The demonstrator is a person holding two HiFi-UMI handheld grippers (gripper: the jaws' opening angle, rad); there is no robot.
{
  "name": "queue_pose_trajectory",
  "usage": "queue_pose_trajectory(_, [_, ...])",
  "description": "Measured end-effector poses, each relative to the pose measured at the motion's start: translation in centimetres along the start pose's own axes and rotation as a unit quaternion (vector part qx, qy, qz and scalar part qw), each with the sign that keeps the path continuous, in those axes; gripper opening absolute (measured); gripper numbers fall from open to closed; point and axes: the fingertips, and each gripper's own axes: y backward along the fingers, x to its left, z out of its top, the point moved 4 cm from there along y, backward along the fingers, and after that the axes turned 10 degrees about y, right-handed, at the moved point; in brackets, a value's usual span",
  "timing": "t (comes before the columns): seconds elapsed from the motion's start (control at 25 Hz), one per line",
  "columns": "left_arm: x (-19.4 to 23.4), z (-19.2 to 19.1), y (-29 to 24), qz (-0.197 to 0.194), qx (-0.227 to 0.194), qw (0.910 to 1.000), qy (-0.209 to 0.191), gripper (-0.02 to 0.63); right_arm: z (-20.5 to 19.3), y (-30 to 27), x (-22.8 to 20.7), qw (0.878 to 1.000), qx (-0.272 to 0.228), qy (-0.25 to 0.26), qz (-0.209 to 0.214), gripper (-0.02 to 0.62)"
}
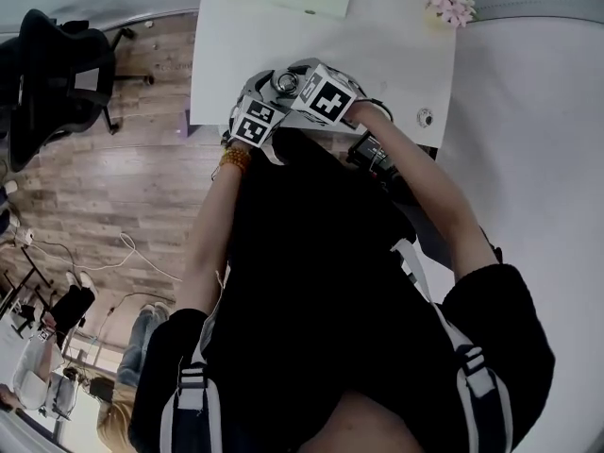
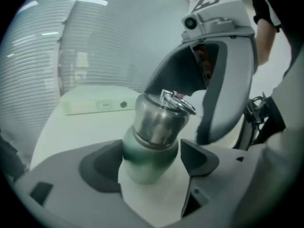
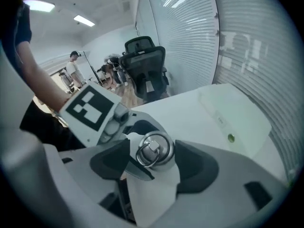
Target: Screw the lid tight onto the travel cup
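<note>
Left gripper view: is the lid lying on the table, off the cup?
No, the steel lid sits on top of the green travel cup, covering its mouth.

White surface (image 1: pixel 377 55), plain matte top. Well beyond both tongs, at the far edge, a flat pale-green case (image 2: pixel 95 106) lay on it, with a small green dot (image 2: pixel 123 104) on the side that faced the left tongs (image 2: pixel 151 163). At the far corner, beyond the right tongs (image 3: pixel 153 163) and off to their right, lay a pink flower sprig (image 1: pixel 450 3). A small round fitting (image 1: pixel 425 117) sat in the top near those tongs' right. The travel cup (image 2: pixel 142 151) was tilted between the left tongs, its base hidden, so contact with the surface was unclear.
</note>
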Motion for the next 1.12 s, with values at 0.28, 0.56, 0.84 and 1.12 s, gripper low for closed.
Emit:
queue_pose_trajectory(0.28, [0.0, -0.2, -0.7, 0.069, -0.009, 0.9975, 0.011, 0.368, -1.1, -0.8, -0.1, 0.997, 0.034, 0.061, -0.030, 0.250])
queue_pose_trajectory(0.56, [1.1, -0.1, -0.9, -0.113, 0.057, 0.9862, -0.107, 0.369, -0.4, -1.6, -0.6, 0.988, 0.027, 0.141, 0.052, 0.250])
queue_pose_trajectory(0.84, [0.7, 0.2, 0.2, -0.073, 0.036, 0.9884, -0.128, 0.371, 0.0, -0.4, -0.4, 0.992, 0.000, 0.105, 0.065, 0.314])
queue_pose_trajectory(1.12, [0.3, -0.5, -0.4, 0.098, -0.011, 0.9951, 0.006, 0.373, -0.3, -0.9, 0.1, 0.997, 0.050, 0.053, -0.020, 0.236])
